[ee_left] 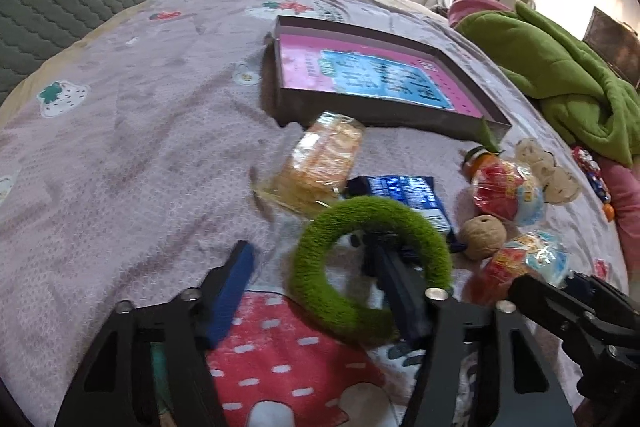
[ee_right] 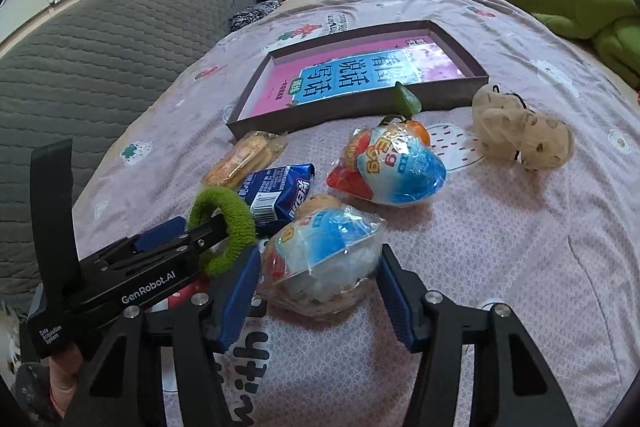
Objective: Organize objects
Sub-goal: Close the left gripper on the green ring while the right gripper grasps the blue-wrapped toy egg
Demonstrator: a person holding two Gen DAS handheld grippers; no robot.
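Observation:
A fuzzy green ring (ee_left: 320, 239) is threaded on one finger of my left gripper (ee_left: 308, 251). The other blue pad (ee_left: 236, 283) stands clear of the ring's rim, so the jaws are open. In the right wrist view the ring (ee_right: 236, 223) stands upright on that finger. My right gripper (ee_right: 318, 253) straddles a plastic-wrapped toy egg (ee_right: 320, 247) on the bedspread, with both blue pads touching the wrapper. A shallow dark box (ee_right: 320, 115) holding a pink book lies further back. Near it are a bread pack (ee_left: 320, 163), a blue snack packet (ee_left: 404, 195) and a second wrapped egg (ee_right: 392, 167).
A ball of twine (ee_left: 482, 237) sits beside the eggs. A beige plush toy (ee_right: 520, 131) lies to the right of the box, and a green blanket (ee_left: 560, 75) is bunched at the bed's right side. A grey quilted headboard (ee_right: 100, 67) runs along the left.

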